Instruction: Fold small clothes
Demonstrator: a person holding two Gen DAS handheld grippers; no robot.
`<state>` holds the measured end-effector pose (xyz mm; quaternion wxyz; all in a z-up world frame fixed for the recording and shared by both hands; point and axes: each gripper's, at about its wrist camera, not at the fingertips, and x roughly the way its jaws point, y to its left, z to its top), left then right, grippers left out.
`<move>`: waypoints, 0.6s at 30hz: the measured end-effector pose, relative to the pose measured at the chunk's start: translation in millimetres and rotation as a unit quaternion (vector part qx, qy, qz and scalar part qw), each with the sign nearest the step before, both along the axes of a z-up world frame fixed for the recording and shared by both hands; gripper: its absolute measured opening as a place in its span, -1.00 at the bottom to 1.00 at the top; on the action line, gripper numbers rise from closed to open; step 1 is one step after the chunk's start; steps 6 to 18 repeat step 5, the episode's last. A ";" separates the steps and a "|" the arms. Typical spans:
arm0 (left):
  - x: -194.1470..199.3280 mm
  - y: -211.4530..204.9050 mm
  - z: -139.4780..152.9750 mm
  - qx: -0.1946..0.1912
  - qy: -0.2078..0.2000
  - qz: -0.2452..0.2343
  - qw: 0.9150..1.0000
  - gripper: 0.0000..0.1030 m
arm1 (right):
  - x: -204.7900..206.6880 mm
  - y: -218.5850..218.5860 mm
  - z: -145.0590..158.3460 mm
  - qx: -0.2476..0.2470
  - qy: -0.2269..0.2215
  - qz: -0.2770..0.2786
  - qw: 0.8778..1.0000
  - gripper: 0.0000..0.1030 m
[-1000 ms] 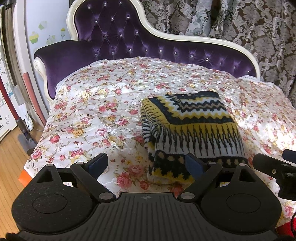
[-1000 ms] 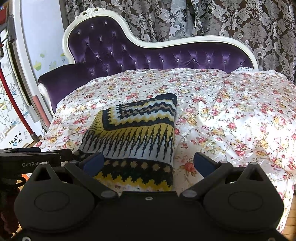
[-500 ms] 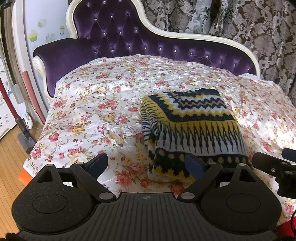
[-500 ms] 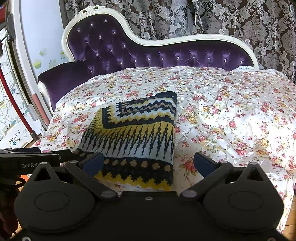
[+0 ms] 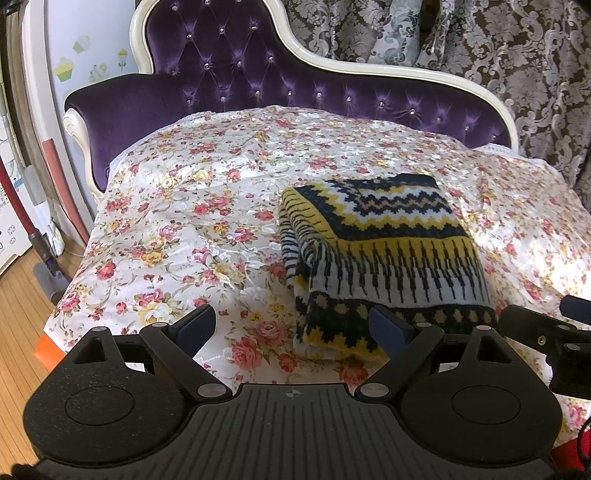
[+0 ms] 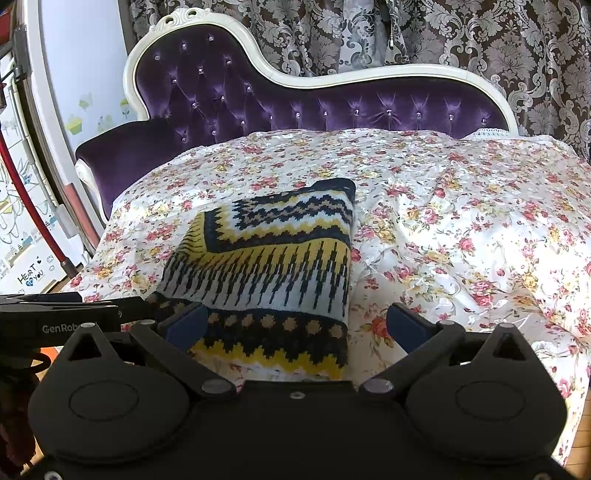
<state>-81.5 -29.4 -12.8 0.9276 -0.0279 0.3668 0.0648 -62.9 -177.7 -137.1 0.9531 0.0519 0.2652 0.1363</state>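
Note:
A folded knit garment (image 5: 384,251) in yellow, navy and white zigzag pattern lies flat on the floral sheet; it also shows in the right wrist view (image 6: 273,266). My left gripper (image 5: 291,325) is open and empty, held above the sheet's front edge, just left of the garment's near corner. My right gripper (image 6: 295,325) is open and empty, held above the garment's near hem without touching it. The right gripper's body (image 5: 546,332) shows at the right edge of the left wrist view.
The floral sheet (image 5: 192,229) covers a purple tufted chaise with a white frame (image 6: 332,107). Patterned curtains (image 6: 480,33) hang behind. A red-handled vacuum (image 5: 22,214) and wooden floor (image 5: 14,332) are at the left.
Both grippers have drawn back slightly from the sofa; the garment lies still and the jaws stay open.

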 end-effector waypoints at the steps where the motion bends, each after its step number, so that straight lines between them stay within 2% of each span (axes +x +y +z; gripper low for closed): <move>1: -0.1 0.0 -0.1 0.000 0.000 -0.001 1.000 0.76 | -0.1 0.2 0.0 0.000 0.000 0.000 1.000 0.99; 18: -0.5 -0.2 -0.5 -0.001 0.003 -0.002 1.000 0.76 | -0.6 1.0 -0.3 0.000 0.001 0.000 1.000 0.99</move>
